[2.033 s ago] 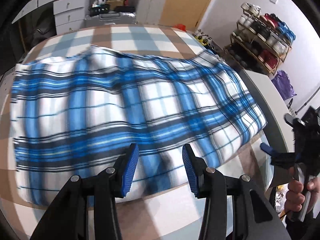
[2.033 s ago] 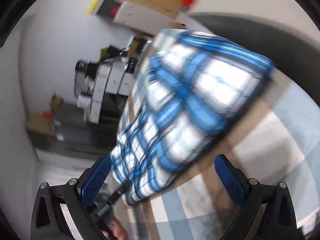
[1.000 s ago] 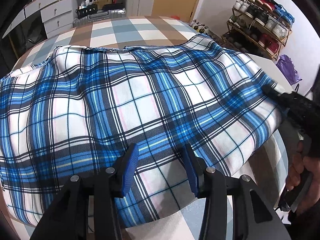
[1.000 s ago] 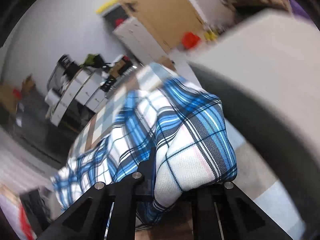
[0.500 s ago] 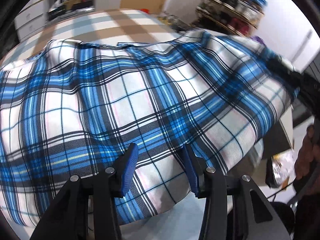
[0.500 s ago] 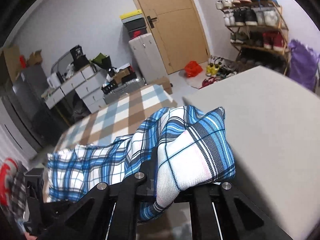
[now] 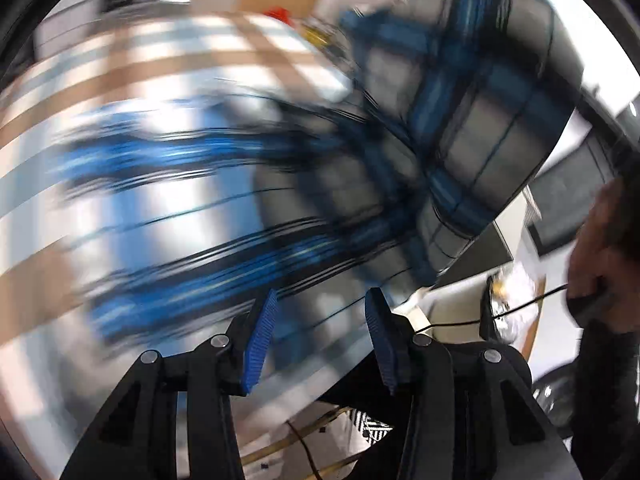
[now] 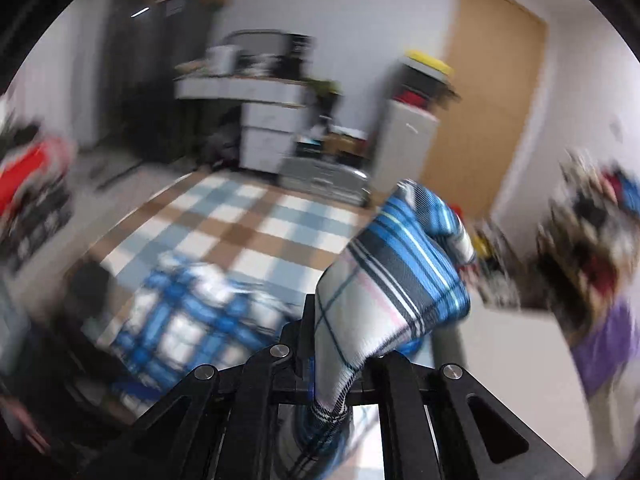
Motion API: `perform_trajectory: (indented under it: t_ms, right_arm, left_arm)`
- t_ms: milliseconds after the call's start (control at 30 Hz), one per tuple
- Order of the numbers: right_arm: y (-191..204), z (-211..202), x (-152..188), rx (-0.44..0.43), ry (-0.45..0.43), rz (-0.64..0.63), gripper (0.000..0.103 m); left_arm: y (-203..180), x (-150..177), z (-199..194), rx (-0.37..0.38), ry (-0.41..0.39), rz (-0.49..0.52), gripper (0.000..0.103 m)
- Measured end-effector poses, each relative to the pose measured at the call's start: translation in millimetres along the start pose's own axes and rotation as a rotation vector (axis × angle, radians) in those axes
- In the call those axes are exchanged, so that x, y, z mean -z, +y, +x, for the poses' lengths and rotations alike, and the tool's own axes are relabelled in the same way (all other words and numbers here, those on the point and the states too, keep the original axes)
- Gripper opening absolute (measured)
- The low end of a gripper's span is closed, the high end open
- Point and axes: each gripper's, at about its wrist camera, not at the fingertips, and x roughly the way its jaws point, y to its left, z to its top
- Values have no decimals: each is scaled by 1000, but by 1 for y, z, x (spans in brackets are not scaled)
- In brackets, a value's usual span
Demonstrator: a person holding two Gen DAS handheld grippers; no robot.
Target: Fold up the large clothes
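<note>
right gripper (image 8: 340, 364) clamped on plaid cloth (image 8: 400, 272) corner | left gripper (image 7: 320, 336) open, empty | risk: thin pinch could've slipped mid-swing

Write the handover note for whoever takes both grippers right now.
Right gripper: shut on a corner of the blue plaid garment, which is lifted off the surface.
Left gripper: jaws apart, nothing pinched; the cloth lies beyond its fingers, blurred.
Garment: most of it lies on the checked surface; the raised flap shows at upper right in the left wrist view.
Done: one corner gripped and raised.
Left: lay that flap over, then finish the folds.
</note>
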Motion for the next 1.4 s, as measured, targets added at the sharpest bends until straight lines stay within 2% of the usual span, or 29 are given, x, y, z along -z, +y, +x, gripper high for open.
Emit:
perform_trajectory:
  t_ms: [100, 133, 200, 233, 300, 367, 433, 500, 600, 667, 700, 733, 800, 900, 1033, 1133, 1200, 1233, 1267, 1333, 1367, 1400]
  right_arm:
    - [74, 11, 3, -9, -37, -184, 8]
    - [106, 18, 9, -19, -45, -258, 8]
    - [147, 32, 21, -23, -38, -356, 8]
    - [173, 41, 34, -26, -28, -414, 8]
    - [203, 58, 55, -49, 19, -477, 8]
    - [219, 74, 75, -68, 60, -501, 8]
    - [226, 83, 88, -56, 64, -519, 8]
    - [223, 89, 91, -64, 79, -490, 9]
    - [213, 91, 88, -120, 85, -442, 13]
    - [208, 91, 89, -175, 102, -416, 25]
    - [204, 91, 90, -237, 112, -388, 45]
    - [201, 89, 89, -290, 121, -360, 74]
    - [200, 81, 90, -385, 126, -317, 95]
    - [196, 61, 88, -460, 126, -278, 95]
    - [176, 38, 90, -517, 118, -222, 96]
    - [147, 33, 91, -512, 117, -171, 96]
    - [127, 36, 88, -510, 125, -120, 96]
    - [114, 38, 85, -500, 127, -79, 96]
    - [103, 39, 82, -496, 124, -39, 96]
    - [77, 41, 76, -495, 118, 67, 96]
    - [62, 43, 74, -496, 113, 133, 96]
    - [51, 45, 74, -501, 111, 178, 96]
  left_arm:
    - [53, 23, -46, -38, -64, -97, 40]
    - [69, 30, -57, -72, -79, -128, 40]
    - [91, 42, -70, -139, -101, -172, 40]
    - [100, 47, -73, -145, -105, -196, 40]
    - [120, 55, -77, -121, -94, -254, 40]
    - [127, 57, -80, -88, -94, -284, 40]
    - [124, 57, -85, -57, -112, -308, 40]
    - [120, 57, -90, -23, -121, -315, 40]
    - [104, 38, -90, 30, -136, -296, 40]
    - [101, 19, -89, 70, -142, -265, 41]
    - [89, 5, -84, 93, -126, -233, 45]
    - [78, -5, -77, 106, -103, -209, 56]
    - [75, -16, -70, 118, -75, -187, 60]
    - [57, -44, -40, 102, 25, -140, 60]
    - [50, -70, 3, -9, 118, -145, 60]
    - [57, -77, 27, 15, 168, -204, 60]
    - [64, -80, 32, 65, 171, -252, 60]
    - [67, -83, 35, 102, 149, -281, 56]
    - [68, -87, 33, 118, 122, -284, 35]
    - [67, -95, 29, 107, 84, -265, 15]
    - [67, -97, 26, 112, 70, -274, 6]
    - [68, -100, 21, 115, 47, -286, 6]
